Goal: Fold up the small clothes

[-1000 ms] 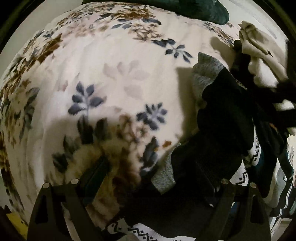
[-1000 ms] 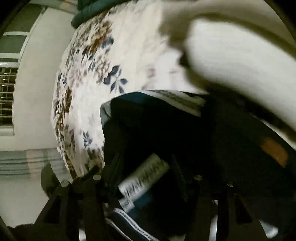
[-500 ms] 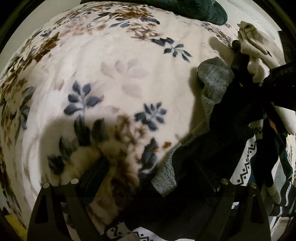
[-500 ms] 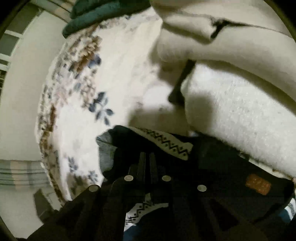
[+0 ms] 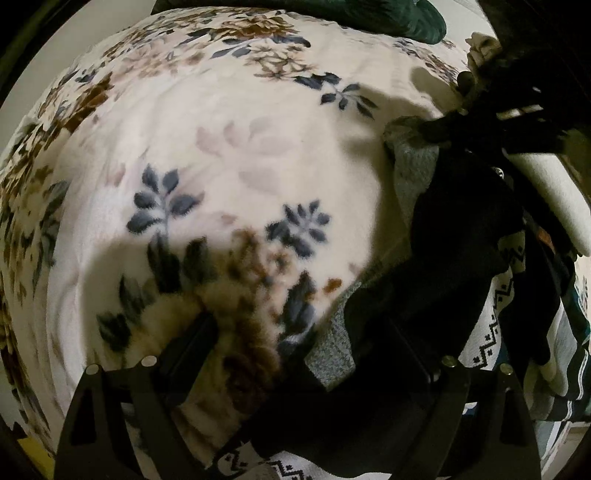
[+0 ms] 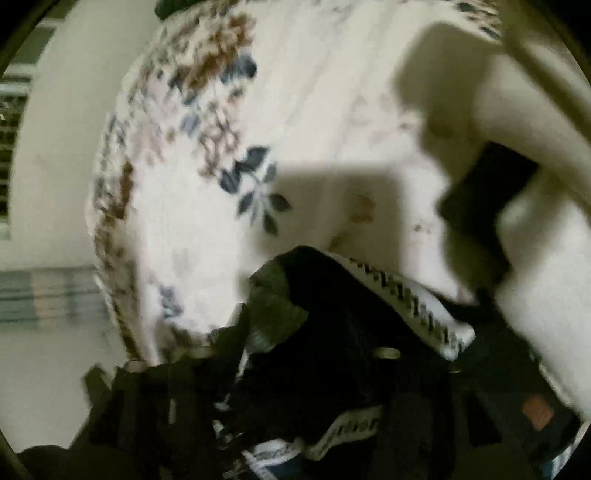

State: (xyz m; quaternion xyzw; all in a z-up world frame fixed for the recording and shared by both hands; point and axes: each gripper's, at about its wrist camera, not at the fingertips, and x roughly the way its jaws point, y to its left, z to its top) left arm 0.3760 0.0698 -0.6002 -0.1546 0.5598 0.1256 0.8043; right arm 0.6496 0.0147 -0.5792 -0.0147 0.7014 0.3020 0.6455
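A small black garment with a grey waistband [image 5: 443,266] lies at the right of a floral fleece blanket [image 5: 229,155]. My left gripper [image 5: 295,354] is open, its fingers spread wide over the blanket and the garment's near end. My right gripper shows in the left wrist view [image 5: 443,129], holding the garment's far grey corner and lifting it. In the blurred right wrist view the same black garment [image 6: 332,332] bunches between the right gripper's fingers [image 6: 288,354].
A pile of other clothes lies at the right: a cream garment [image 5: 546,192] and a black-and-white patterned, striped one [image 5: 495,332]. A dark green cloth [image 5: 351,14] lies at the blanket's far edge. A wall and a window [image 6: 11,147] stand left.
My right gripper has closed on the garment's grey corner and moved up and away with it, stretching the cloth. The left gripper has stayed put and open.
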